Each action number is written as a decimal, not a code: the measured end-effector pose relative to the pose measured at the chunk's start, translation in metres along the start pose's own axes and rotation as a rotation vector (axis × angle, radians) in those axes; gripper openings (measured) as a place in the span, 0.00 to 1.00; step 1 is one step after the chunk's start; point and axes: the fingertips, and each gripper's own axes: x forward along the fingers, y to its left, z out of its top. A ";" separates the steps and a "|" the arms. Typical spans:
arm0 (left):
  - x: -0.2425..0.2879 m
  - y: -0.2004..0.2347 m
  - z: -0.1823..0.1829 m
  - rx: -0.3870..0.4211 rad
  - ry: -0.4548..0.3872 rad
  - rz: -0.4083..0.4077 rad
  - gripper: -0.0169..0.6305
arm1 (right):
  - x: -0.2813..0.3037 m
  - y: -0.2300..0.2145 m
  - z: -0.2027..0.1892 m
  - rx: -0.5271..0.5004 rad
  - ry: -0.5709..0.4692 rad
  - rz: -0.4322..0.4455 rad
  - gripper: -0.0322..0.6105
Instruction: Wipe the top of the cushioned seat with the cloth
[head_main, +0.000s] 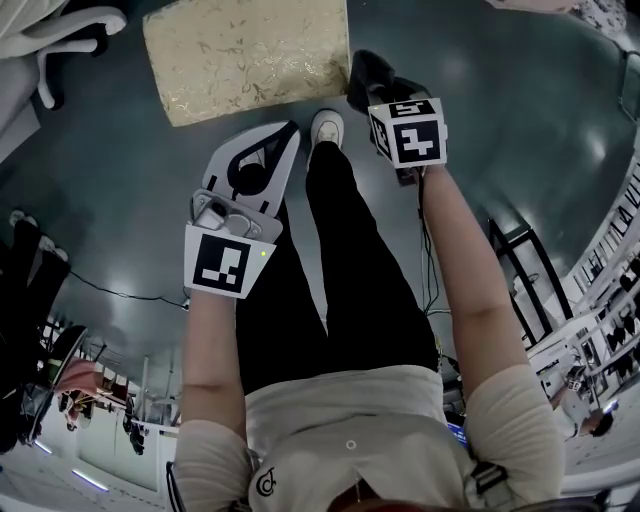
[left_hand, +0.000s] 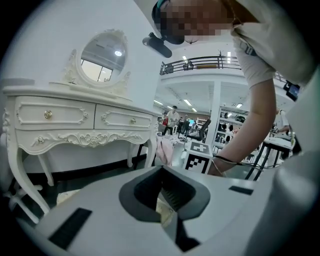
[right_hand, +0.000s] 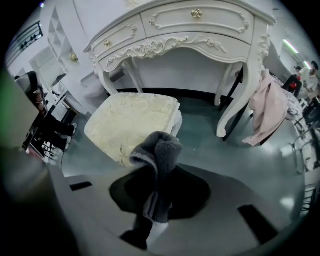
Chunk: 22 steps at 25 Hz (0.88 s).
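1. Right gripper was clenched on the grey cloth, carried clear of the cushioned seat just ahead, likely poised for wiping.
2. Left gripper was closed, empty, apparently spare.

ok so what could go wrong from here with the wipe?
1. The cloth is a narrow bunched wad in the right gripper; its hard jaws might scrape the cushioned seat.
2. Wiping drag could pull the cloth free.
3. The left gripper is shut, off the seat; the seat may slide.
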 end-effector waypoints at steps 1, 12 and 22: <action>-0.004 0.003 0.006 -0.003 -0.012 0.013 0.05 | -0.007 0.002 0.003 -0.003 -0.008 -0.002 0.16; -0.080 0.028 0.108 -0.002 -0.170 0.151 0.05 | -0.134 0.064 0.092 0.001 -0.255 0.030 0.16; -0.165 0.047 0.238 0.097 -0.342 0.262 0.05 | -0.297 0.123 0.187 -0.077 -0.594 0.048 0.16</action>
